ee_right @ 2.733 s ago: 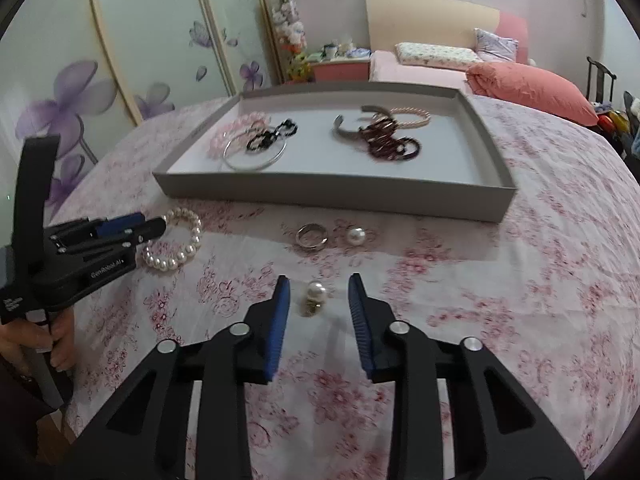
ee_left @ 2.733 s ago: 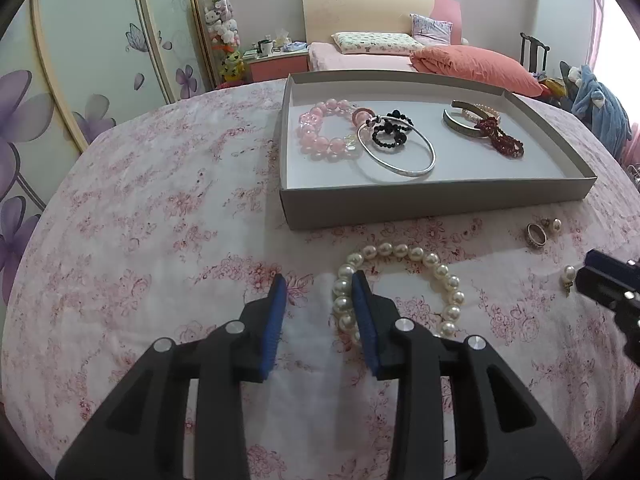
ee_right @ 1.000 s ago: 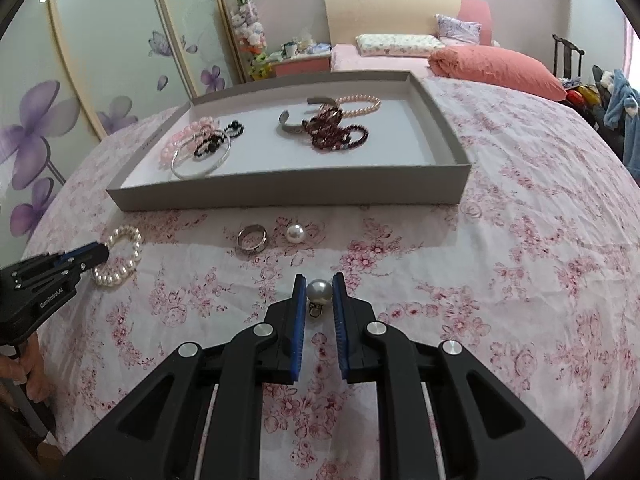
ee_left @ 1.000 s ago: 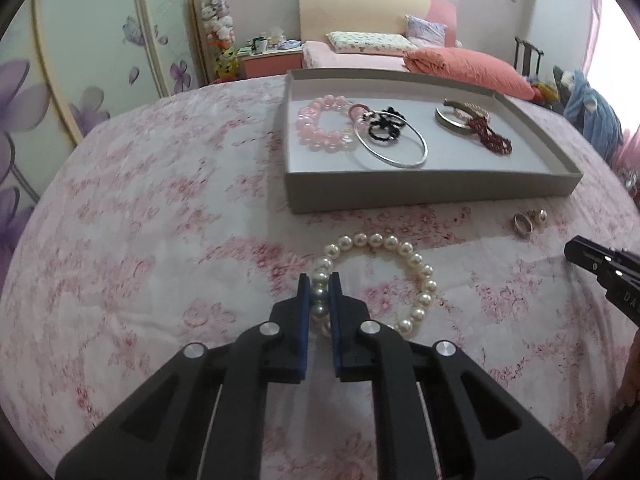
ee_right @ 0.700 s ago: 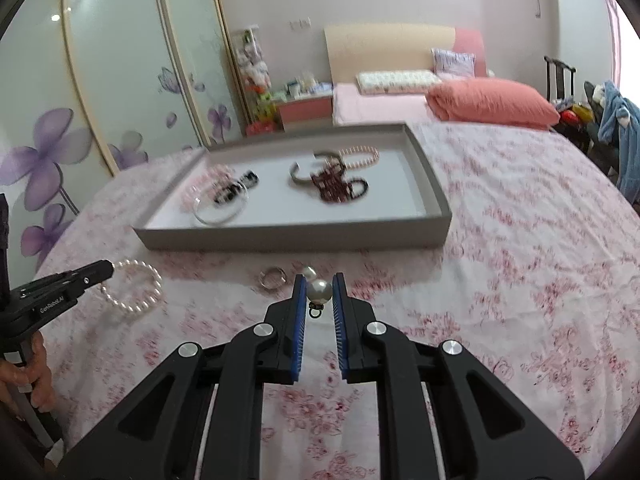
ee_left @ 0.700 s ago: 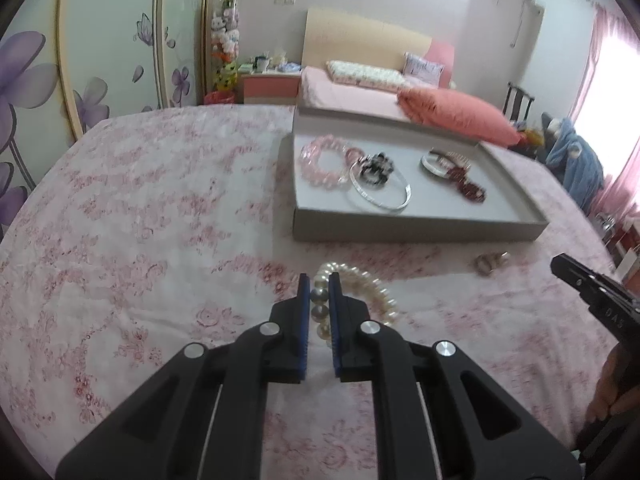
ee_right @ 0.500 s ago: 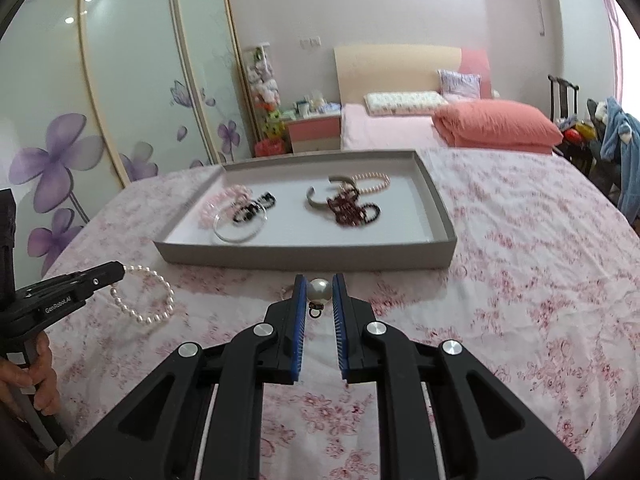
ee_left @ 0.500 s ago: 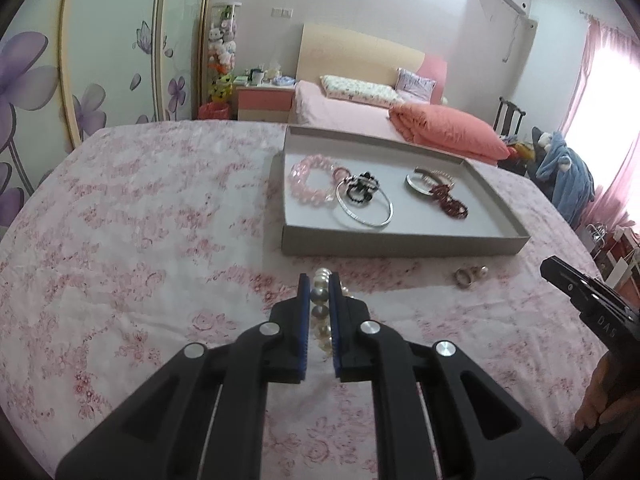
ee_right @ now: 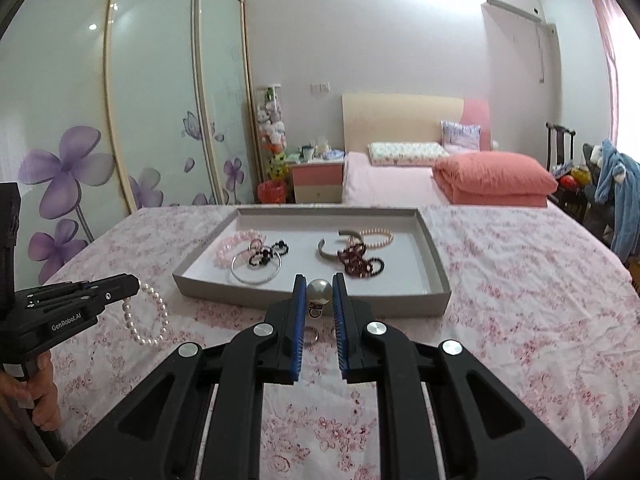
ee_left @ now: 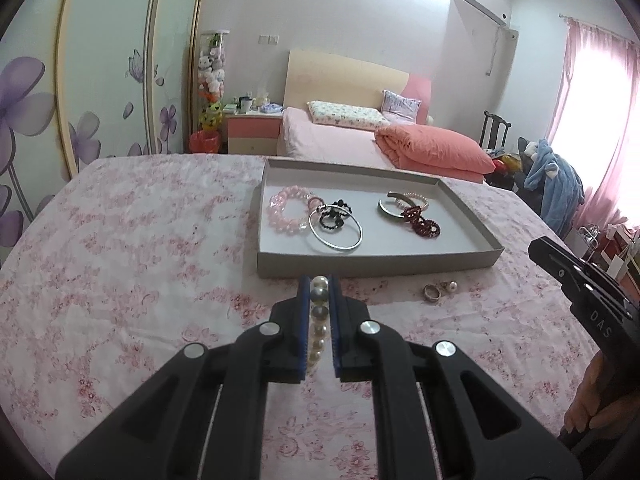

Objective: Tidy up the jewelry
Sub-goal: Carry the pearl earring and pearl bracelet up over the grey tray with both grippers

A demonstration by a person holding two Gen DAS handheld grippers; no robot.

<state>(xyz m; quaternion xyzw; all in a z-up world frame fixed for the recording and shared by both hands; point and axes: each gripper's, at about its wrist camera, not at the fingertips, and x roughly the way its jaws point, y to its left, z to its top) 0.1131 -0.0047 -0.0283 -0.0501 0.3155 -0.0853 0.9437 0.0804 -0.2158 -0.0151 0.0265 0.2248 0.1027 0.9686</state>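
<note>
on the left claw, gripping a pearl bracelet, "genrobot.ai" reads; right claw grips a pearl earring.

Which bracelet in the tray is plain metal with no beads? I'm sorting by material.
The thin silver bangle at the tray's front left, a bare closed hoop overlapping the black beaded bracelet; the grey cuff is open-ended.

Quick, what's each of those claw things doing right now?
Left gripper: shut on the white pearl bracelet.
Right gripper: shut on a single pearl earring.
</note>
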